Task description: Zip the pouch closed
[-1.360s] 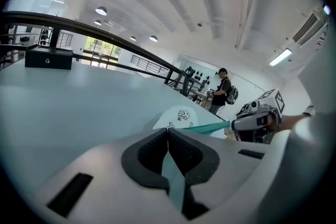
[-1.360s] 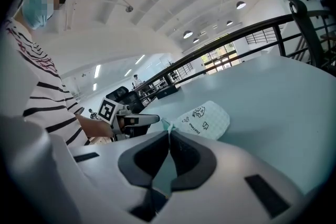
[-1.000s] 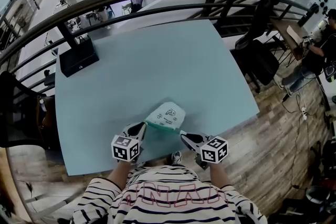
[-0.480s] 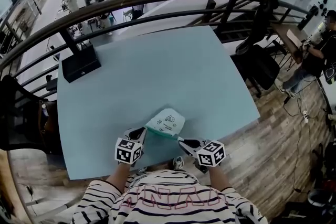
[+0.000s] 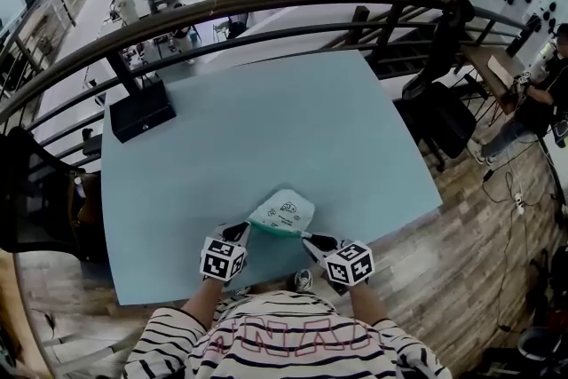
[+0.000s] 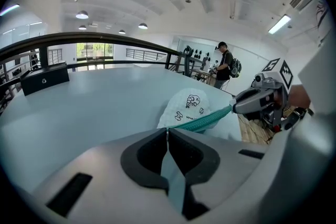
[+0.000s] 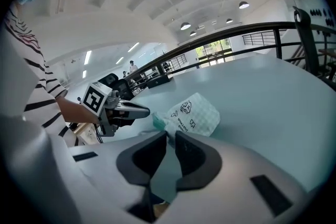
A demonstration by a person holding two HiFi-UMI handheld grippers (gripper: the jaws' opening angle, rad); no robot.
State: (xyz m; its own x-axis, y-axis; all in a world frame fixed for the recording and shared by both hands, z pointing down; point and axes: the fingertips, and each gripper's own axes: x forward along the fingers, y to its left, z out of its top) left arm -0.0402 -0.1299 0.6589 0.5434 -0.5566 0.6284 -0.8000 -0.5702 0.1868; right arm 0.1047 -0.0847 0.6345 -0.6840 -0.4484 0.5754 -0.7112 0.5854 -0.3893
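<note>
Moved: right gripper [image 5: 308,236] has come in toward the white printed fabric pouch [image 5: 286,210], jaws just easing slightly apart at its teal zip [image 6: 202,120] end
Left gripper [image 6: 167,131]: pressed together, pinching the pouch's other corner
Pouch: at the pale blue table [image 5: 266,120] near edge
Meaning: I judge the zip run closed

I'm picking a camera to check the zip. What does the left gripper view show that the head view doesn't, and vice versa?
Left gripper view only: close up, the left claw shut on a corner of the pouch. Head view only: the left claw's marker cube and the whole table. Both: the pouch, its teal zipper, the black box.
</note>
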